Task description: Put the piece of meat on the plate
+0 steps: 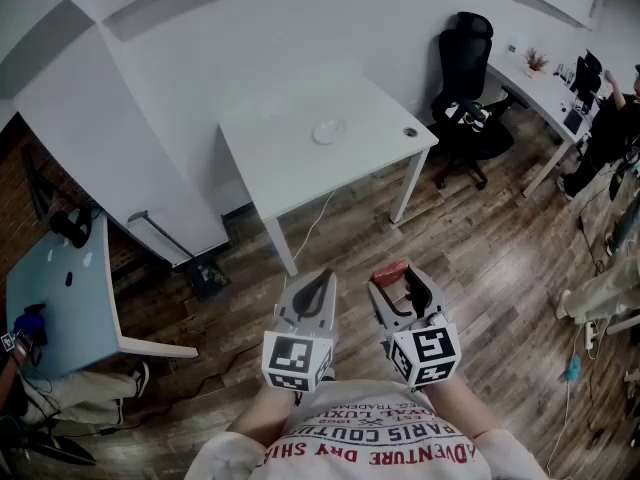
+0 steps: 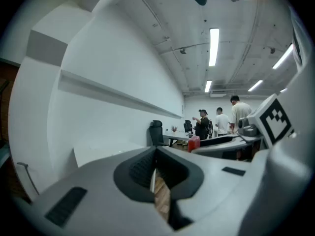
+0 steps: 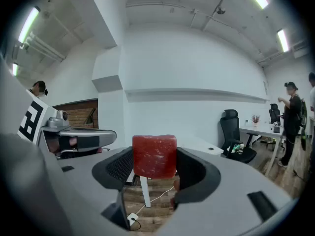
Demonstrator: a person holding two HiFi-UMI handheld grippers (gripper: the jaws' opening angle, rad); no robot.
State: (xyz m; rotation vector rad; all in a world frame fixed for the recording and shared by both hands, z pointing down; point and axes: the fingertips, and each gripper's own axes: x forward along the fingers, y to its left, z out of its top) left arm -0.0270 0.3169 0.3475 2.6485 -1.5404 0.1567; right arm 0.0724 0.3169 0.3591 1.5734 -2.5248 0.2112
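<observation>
The piece of meat, a red block with squared edges, was clamped between the two jaws of the right gripper. The dark pads were pressed against its left and right sides, and its top was seen standing above the jaw tips. In the head view the block was carried at the front end of that gripper, in the air above the wooden floor, and was touched by nothing but the jaws. The left gripper was held just beside the right one, at its left, with its jaws brought together to a point. Only a narrow slit was left between them, through which floor boards were seen, and nothing was gripped there. Both grippers were pointed roughly level toward a white table, which was placed well apart from them across the floor. The plate, small, round and white, was set on that table top, toward its far side and well apart from the meat. A small dark round thing was seen near the table's right corner, apart from the plate. A white cable was hung from the table's near edge down to the floor. A black office chair was placed beyond the table's right end.
</observation>
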